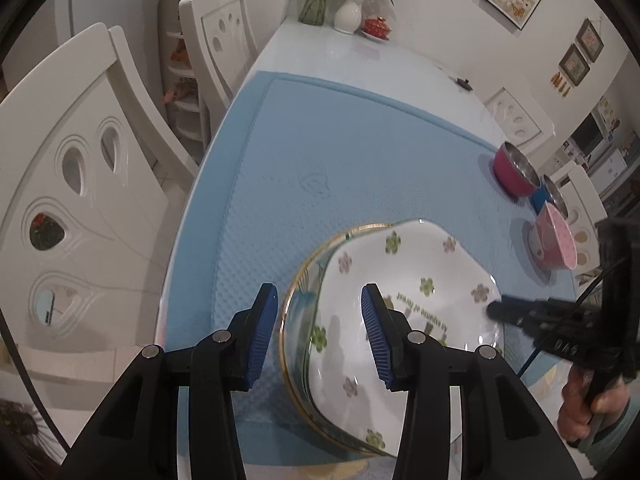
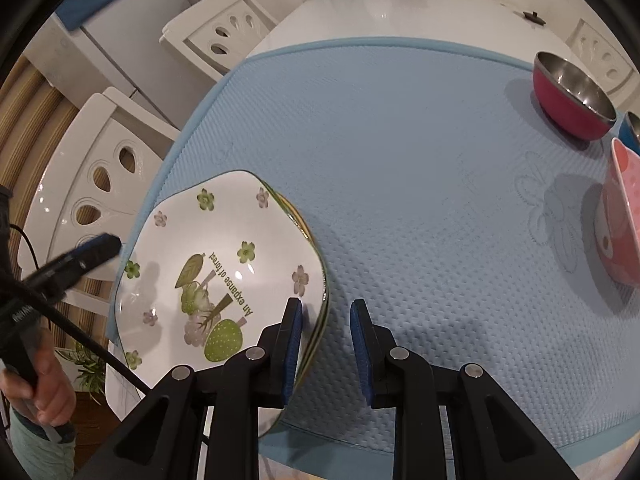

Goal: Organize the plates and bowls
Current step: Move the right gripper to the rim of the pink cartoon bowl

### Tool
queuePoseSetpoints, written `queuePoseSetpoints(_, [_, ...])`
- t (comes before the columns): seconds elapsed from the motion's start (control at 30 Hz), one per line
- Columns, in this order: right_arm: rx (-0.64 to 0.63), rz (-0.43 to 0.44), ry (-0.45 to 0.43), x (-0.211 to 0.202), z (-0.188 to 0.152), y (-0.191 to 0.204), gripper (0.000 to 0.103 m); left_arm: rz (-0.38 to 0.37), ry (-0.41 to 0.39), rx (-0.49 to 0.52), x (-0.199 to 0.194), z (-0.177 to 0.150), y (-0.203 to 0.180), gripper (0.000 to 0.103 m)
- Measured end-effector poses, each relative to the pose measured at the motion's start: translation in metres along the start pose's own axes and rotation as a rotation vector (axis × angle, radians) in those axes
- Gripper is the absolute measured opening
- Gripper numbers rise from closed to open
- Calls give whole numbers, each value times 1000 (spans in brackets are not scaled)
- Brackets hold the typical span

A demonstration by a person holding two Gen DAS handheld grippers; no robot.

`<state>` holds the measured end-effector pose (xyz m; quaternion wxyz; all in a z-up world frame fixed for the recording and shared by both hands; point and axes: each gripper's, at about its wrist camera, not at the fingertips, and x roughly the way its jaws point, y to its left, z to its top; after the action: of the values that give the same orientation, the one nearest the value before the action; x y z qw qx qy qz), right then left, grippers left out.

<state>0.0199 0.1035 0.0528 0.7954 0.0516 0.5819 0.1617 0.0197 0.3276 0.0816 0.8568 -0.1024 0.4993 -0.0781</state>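
The flowered plate (image 1: pixel 404 280) lies atop a gold-rimmed plate (image 1: pixel 292 320) on the blue mat (image 1: pixel 340 152), at six o'clock of the table; the left gripper (image 1: pixel 318 336) stands wide open and holds nothing, its jaws straddling the stack's nine o'clock rim; the right gripper (image 2: pixel 326 350), also open and empty, straddles the three o'clock rim; both are equally near. The red bowl (image 2: pixel 572 100), blue bowl (image 2: pixel 632 128) and pink bowl (image 2: pixel 624 216) sit well apart at two o'clock.

Both wrist views close, angled down, sharing floral plate (image 1: pixel 408 280) (image 2: pixel 224 264)
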Motion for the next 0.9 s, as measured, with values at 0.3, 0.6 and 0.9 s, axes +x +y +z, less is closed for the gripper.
queuePoseSetpoints(0.3, [39, -62, 69, 12, -4, 17, 27, 10, -21, 21, -1, 14, -4, 41])
queuePoseSetpoints(0.6, [27, -88, 79, 10, -5, 25, 29, -17, -36, -9, -1, 24, -17, 41])
queuePoseSetpoints(0.9, [20, 36, -61, -65, 2, -29, 29, -53, -71, 83, -5, 44, -94, 41])
